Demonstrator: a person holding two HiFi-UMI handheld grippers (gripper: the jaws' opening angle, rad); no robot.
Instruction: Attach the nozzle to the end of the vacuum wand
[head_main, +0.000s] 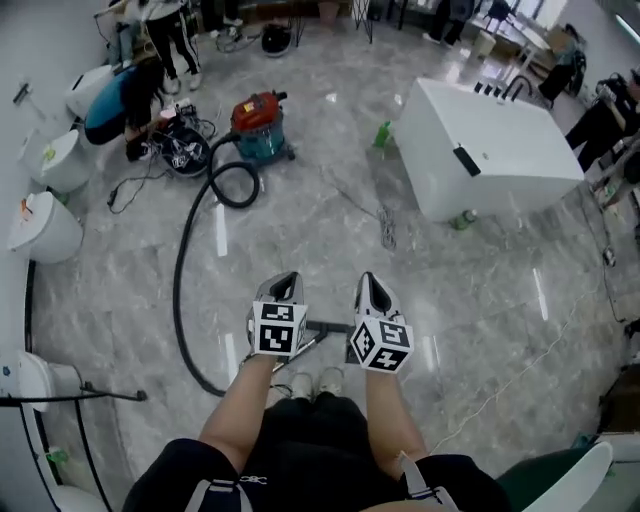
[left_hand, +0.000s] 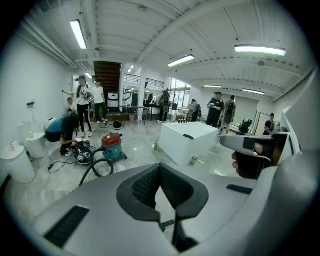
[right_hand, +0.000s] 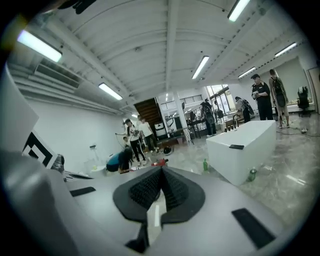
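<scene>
A red and teal vacuum cleaner (head_main: 259, 124) stands on the marble floor far ahead. Its black hose (head_main: 181, 290) curves back toward my feet. A short stretch of the dark wand (head_main: 326, 327) lies on the floor between the two grippers; the rest, and any nozzle, is hidden behind them. My left gripper (head_main: 283, 282) and right gripper (head_main: 370, 284) are held side by side high above the floor. Both are shut with nothing between the pads, as the left gripper (left_hand: 160, 168) and right gripper (right_hand: 161, 173) views show. The vacuum (left_hand: 112, 145) also appears in the left gripper view.
A white rectangular tub (head_main: 490, 150) stands to the right, with a green bottle (head_main: 382, 133) and a can (head_main: 463, 218) beside it. Toilets (head_main: 45, 225) line the left wall. A crouching person (head_main: 125, 100) and cables are near the vacuum. More people stand at the back.
</scene>
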